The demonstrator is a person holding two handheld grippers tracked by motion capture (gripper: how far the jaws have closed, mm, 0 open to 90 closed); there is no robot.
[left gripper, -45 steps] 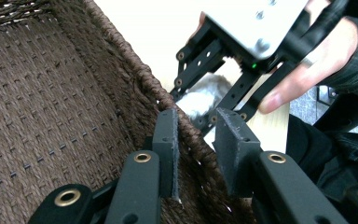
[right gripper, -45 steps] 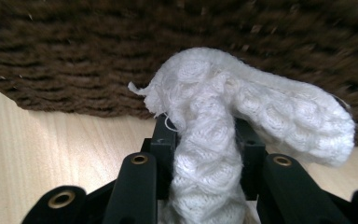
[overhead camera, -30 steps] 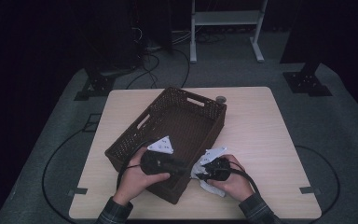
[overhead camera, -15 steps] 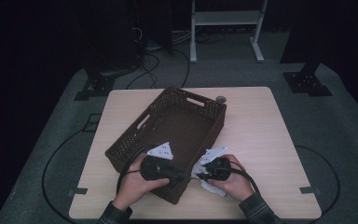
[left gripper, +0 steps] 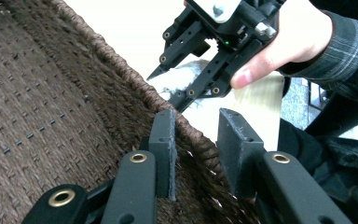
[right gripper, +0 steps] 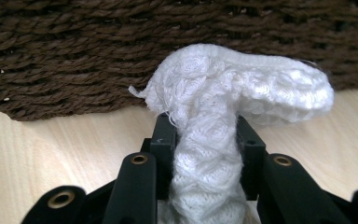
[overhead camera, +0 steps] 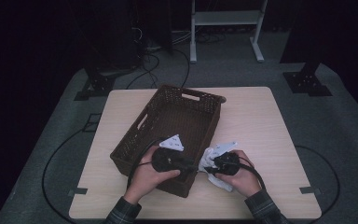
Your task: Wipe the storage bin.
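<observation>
A brown wicker basket (overhead camera: 186, 93) stands on the wooden table (overhead camera: 256, 121). My left gripper (overhead camera: 192, 165) is at the basket's near right corner. In the left gripper view its jaws (left gripper: 196, 126) stand astride the basket's rim (left gripper: 121, 70), one pad inside and one outside, with a gap left. My right gripper (overhead camera: 209, 166) is just outside that wall, shut on a white knitted cloth (overhead camera: 221, 182). In the right gripper view the cloth (right gripper: 242, 84) bulges above the jaws (right gripper: 205, 135) against the basket's wall (right gripper: 74, 56). The left gripper view also has the right gripper (left gripper: 165, 86) with the cloth (left gripper: 191, 70).
Bare tabletop (overhead camera: 261, 154) lies to the right of the basket and behind it. The basket's inside (overhead camera: 177, 121) has nothing in it that I can see. Dark stands (overhead camera: 307, 79) and cables (overhead camera: 158, 60) sit on the grey floor beyond the table.
My left gripper has shifted a little to the right, toward the basket's near right wall and the other gripper. The right gripper and the cloth have stayed put.
</observation>
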